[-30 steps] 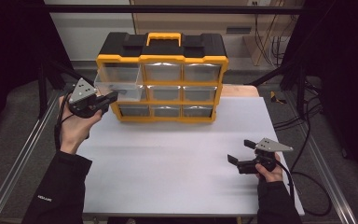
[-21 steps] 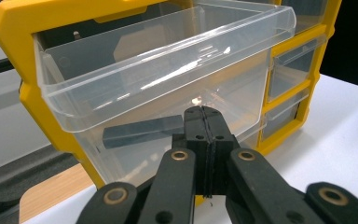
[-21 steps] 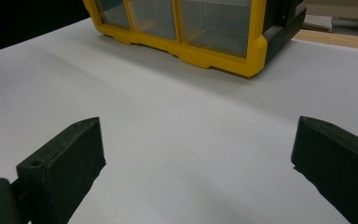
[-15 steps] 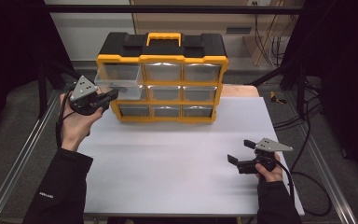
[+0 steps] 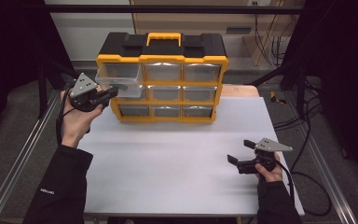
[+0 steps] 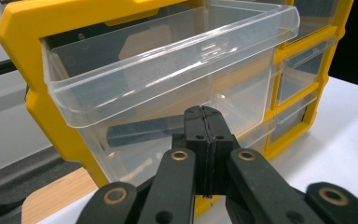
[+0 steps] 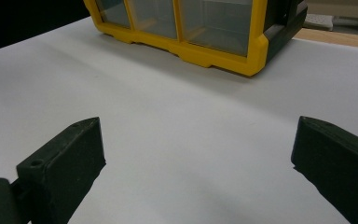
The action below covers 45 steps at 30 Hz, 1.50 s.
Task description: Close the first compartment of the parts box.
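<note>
I see a yellow-framed organizer (image 5: 162,59) with a black top, a yellow handle (image 5: 163,37) and clear plastic drawers, one clear drawer (image 6: 168,60) showing a dark grey strip through its wall. My grippers are black with brass-coloured rivets, the left gripper (image 6: 204,135) and the right gripper (image 7: 196,154) alike, each topped by a grey plate in the high view. The table (image 5: 177,158) under them is plain white, and my sleeves (image 5: 60,186) are black.

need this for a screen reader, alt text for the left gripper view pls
The left gripper, jaws shut, sits at the front of a clear plastic drawer pulled partway out of a yellow organizer. A dark flat piece shows through the clear plastic.
</note>
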Available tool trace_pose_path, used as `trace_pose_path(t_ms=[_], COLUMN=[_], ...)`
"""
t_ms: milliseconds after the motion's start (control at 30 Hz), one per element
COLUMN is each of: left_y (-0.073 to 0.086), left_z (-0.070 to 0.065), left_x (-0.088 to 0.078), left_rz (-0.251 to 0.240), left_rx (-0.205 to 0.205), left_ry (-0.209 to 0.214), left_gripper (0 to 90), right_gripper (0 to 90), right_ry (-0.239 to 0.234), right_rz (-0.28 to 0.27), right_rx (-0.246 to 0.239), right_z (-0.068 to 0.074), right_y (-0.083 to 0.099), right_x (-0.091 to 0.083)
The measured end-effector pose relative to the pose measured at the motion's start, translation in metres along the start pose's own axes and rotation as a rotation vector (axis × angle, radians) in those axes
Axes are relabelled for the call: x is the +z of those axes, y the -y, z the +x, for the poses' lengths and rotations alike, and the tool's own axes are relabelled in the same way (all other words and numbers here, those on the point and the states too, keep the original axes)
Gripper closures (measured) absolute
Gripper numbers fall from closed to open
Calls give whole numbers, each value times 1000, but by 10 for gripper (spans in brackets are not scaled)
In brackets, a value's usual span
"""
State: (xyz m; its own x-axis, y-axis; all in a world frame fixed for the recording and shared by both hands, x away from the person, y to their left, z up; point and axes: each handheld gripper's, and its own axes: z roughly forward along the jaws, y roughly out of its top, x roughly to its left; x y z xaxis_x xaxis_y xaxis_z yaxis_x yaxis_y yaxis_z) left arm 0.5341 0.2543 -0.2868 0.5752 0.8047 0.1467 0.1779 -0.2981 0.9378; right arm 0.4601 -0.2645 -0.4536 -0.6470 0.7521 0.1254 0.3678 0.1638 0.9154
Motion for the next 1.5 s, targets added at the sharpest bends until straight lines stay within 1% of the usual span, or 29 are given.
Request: trace_pose_path(t_ms=[233,733,900,1133,1267,1433,1500], left_y=[-1,-3,-5,-6,-8,-8,-8], left_z=[2,7,8,10,11,13,14], left_x=[3,14,17,21,23,26,27], left_rz=[4,6,9,5,10,6,8], left_rx=[8,10,17,13,21,17,23], left_ry=[-6,-13,-24,-27,-31,-33,-36], left_gripper=[896,896,895,896,895,895,896], right_gripper=[28,29,28,29,29,29,28], right_ry=[1,2,1,2,3,3,3], right_rz=[0,2,4,4,5,6,6], right_rx=[-1,1,2,0,0,-2,-2], right_z=[0,0,0,0,0,0,0], right_y=[0,0,0,0,0,1,1], right_x=[0,0,0,0,0,1,1])
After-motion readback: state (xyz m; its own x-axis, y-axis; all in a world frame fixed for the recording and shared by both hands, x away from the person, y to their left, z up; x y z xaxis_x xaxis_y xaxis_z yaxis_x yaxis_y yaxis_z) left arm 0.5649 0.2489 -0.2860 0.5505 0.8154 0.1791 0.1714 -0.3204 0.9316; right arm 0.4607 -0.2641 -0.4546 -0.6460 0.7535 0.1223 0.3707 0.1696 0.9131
